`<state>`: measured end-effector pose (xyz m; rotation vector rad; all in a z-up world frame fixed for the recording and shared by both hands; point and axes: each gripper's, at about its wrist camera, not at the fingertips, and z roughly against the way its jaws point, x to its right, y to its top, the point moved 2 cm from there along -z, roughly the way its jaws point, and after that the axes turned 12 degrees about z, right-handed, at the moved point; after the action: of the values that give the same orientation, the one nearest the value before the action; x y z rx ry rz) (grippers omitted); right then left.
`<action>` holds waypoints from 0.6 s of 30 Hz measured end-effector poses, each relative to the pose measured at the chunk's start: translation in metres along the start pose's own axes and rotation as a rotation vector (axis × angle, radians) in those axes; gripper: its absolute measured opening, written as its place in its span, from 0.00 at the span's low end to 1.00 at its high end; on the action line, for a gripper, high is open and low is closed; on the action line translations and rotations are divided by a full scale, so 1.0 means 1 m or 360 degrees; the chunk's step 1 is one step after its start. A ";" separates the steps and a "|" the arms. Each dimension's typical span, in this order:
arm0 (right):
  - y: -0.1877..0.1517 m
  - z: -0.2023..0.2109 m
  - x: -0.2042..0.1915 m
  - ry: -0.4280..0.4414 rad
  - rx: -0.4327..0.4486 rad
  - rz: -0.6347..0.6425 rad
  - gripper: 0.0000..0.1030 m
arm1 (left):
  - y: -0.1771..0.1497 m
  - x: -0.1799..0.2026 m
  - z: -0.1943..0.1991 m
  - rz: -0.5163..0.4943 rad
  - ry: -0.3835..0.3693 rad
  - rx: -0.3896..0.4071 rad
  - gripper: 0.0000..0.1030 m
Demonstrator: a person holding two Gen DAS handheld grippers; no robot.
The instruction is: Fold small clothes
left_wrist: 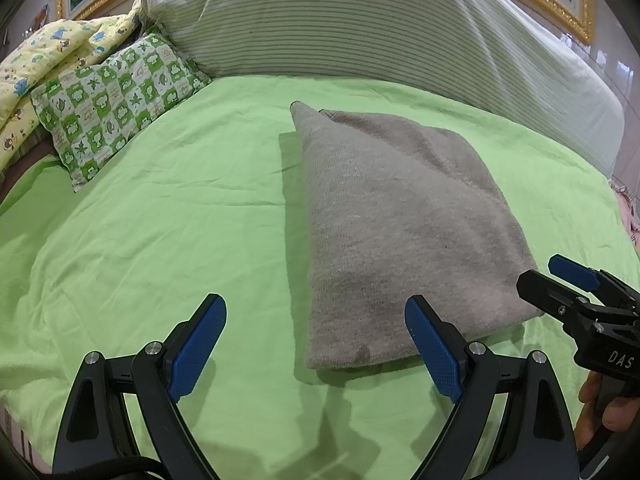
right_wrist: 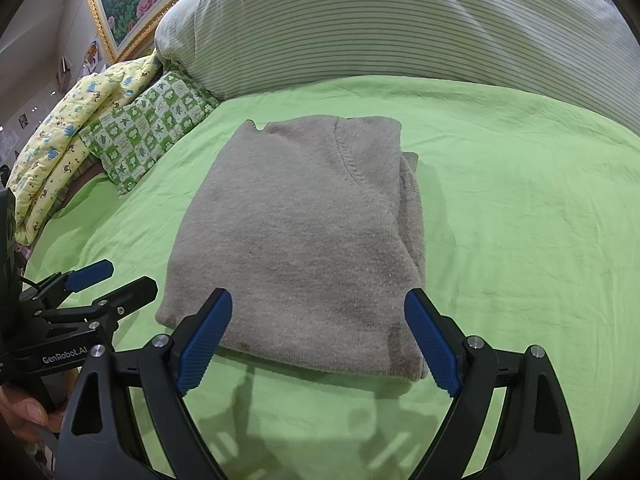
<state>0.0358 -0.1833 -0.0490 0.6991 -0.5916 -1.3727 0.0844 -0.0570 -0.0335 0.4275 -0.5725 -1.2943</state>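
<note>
Bedding in bright green covers the whole working surface: a wrinkled sheet [right_wrist: 500,200] stretched across a bed, creased in shallow lines toward the near edge. On it, a little right of the middle in the left wrist view and centred in the right wrist view, lies a grey knitted garment [right_wrist: 296,240], folded into a thick rectangular bundle with a curved seam showing near its far right corner and a second layer peeking out along its right side.

At the head of the bed a large pillow [left_wrist: 360,20] with fine green and white stripes runs nearly the full width. To its left sits a smaller pillow [left_wrist: 120,96] in a green and white checked print, and beyond that a yellow quilt [left_wrist: 48,60] with cartoon animals is bunched at the edge. Behind the bedding a painting of flowers in an ornate gold frame [right_wrist: 132,4] hangs on the wall, which carries small pictures farther left.

The left gripper [left_wrist: 316,344] hovers just short of the garment's near left corner, its blue-padded fingers [left_wrist: 196,348] spread wide with nothing between them. The right gripper [right_wrist: 318,340] hangs above the garment's near edge, fingers [right_wrist: 432,344] likewise wide apart and empty. Each gripper appears at the margin of the other's view, with part of a hand [left_wrist: 604,412] gripping its handle.
</note>
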 end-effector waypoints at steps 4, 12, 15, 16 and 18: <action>0.001 0.000 0.000 0.0003 0.0001 -0.0001 0.86 | 0.003 -0.001 0.001 0.0004 -0.0011 0.0007 0.89; 0.009 0.003 -0.001 0.0011 0.0025 0.0000 0.86 | 0.006 -0.003 0.004 0.0007 0.0005 0.0041 0.88; 0.013 0.003 0.000 0.0009 0.0032 -0.0001 0.86 | 0.009 -0.005 0.003 0.0027 -0.0004 0.0037 0.86; 0.015 0.003 0.001 0.0009 0.0034 -0.0002 0.86 | 0.010 -0.006 0.003 0.0029 -0.0011 0.0034 0.86; 0.016 0.003 0.002 0.0009 0.0038 -0.0004 0.86 | 0.012 -0.005 0.002 0.0027 -0.0015 0.0036 0.86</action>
<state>0.0443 -0.1843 -0.0348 0.7227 -0.6036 -1.3673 0.0912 -0.0492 -0.0258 0.4347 -0.5983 -1.2751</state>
